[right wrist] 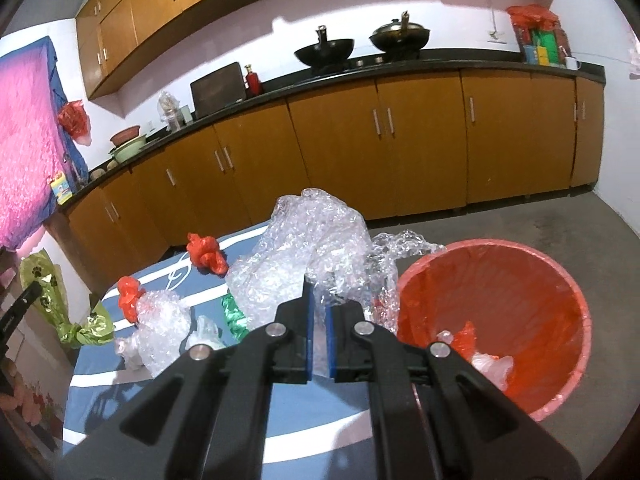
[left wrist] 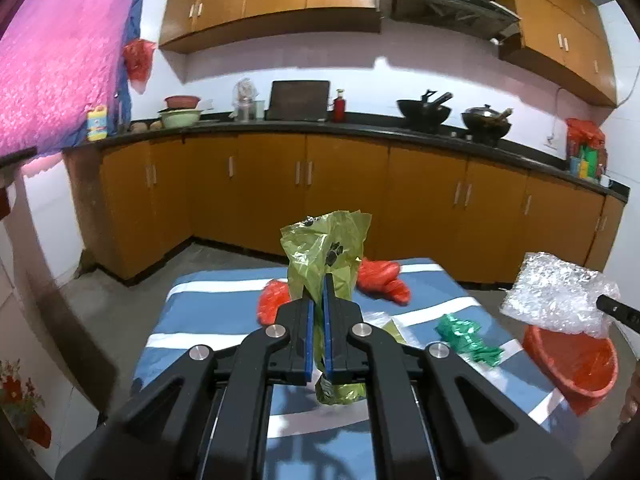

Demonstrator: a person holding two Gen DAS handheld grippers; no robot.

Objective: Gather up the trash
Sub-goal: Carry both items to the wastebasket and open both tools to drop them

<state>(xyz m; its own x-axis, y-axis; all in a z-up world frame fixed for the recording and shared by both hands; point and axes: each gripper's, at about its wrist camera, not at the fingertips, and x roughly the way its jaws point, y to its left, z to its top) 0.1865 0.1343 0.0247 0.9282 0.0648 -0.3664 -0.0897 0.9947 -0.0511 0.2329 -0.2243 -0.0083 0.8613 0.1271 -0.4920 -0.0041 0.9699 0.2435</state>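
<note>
I have my left hand-held gripper (left wrist: 319,304) pinching a green bag (left wrist: 324,256) and my right hand-held gripper (right wrist: 319,312) pinching bubble wrap (right wrist: 304,248) beside the red bin (right wrist: 496,320). Few scraps are binned; 2 red bags (right wrist: 206,258), more wrap and green foil (right wrist: 234,316) remain on the counter (right wrist: 312,404) beside the bin.

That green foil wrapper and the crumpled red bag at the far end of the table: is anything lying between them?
No. In the left wrist view, only bare striped tablecloth separates the green foil wrapper from the red bag.
</note>
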